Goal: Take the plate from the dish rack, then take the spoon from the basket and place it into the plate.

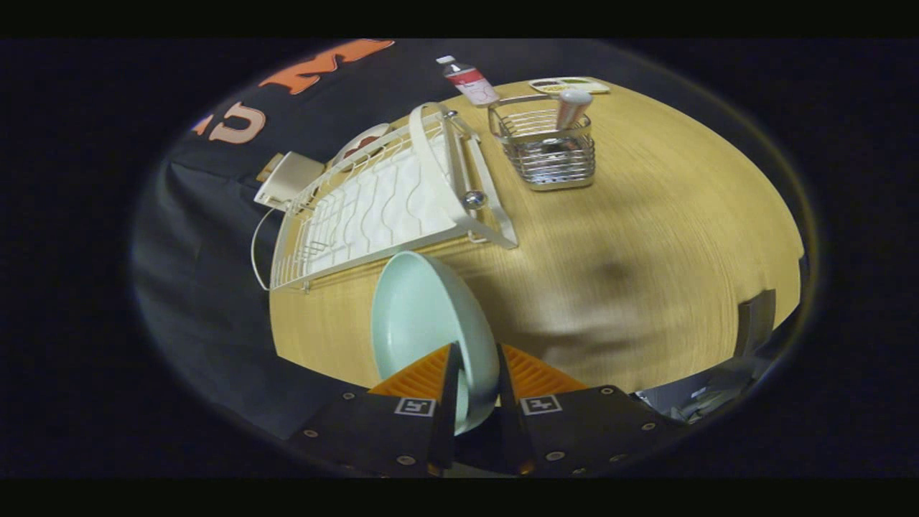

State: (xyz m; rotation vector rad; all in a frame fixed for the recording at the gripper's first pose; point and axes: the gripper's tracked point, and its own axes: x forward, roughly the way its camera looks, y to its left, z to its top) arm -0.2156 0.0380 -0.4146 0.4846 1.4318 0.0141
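A: Tool (475,370) state?
B: Your tool is pinching the rim of the pale green round ceramic plate (423,323), both fingers pressing, plate on edge above the wooden desk (668,237).
A: Rack, spoon?
B: White wire dish rack (373,208) at 11 o'clock beyond the plate. White-handled spoon (572,108) upright in the chrome wire basket (549,154), 1 o'clock.

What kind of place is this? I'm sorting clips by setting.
Probably a staged kitchen counter in a booth: a dish rack and wire basket stand on a wooden table, gripper clamping a plate.
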